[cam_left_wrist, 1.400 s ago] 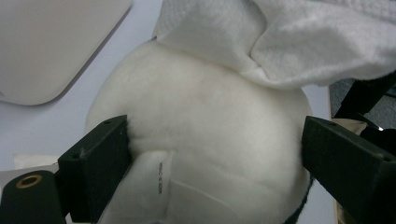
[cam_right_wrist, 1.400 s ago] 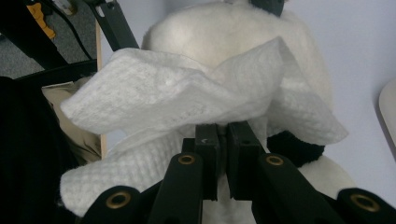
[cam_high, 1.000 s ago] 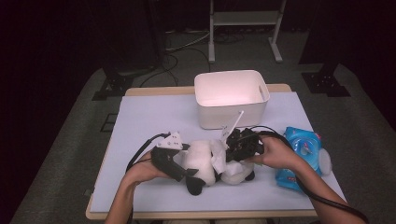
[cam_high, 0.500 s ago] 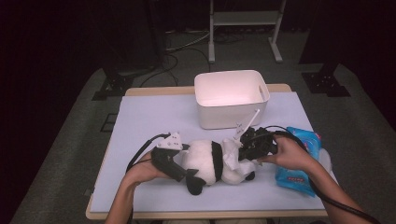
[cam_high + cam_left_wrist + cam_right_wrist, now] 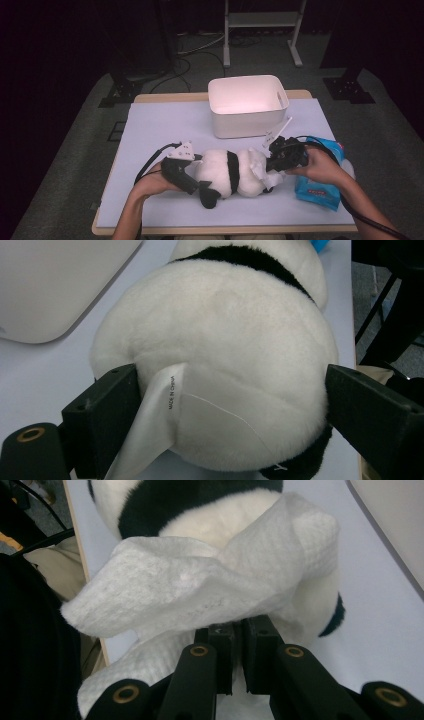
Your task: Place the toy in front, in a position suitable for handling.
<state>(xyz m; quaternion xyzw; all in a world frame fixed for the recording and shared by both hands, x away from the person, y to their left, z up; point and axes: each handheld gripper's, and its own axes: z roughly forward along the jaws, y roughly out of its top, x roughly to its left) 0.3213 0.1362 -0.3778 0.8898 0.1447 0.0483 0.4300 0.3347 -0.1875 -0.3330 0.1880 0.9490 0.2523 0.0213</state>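
Note:
A black-and-white panda plush (image 5: 230,172) lies on its side across the front of the table. My left gripper (image 5: 197,175) holds its rump. In the left gripper view the two jaws press into the white fur (image 5: 220,340) on either side, beside a sewn-in label (image 5: 160,410). My right gripper (image 5: 272,165) is at the head end, shut on a white wipe (image 5: 257,162). In the right gripper view the wipe (image 5: 190,580) is pinched between the jaws (image 5: 239,630) and drapes over the plush's head (image 5: 220,525).
A white plastic bin (image 5: 247,80) stands just behind the plush at the table's middle back. A blue pack of wipes (image 5: 322,187) lies at the front right, under my right forearm. Bare table surface (image 5: 165,125) stretches to the left and behind the left hand.
My right gripper has moved to the right with the wipe, over the plush's head toward the blue pack. The left gripper and the plush's rump have stayed put.

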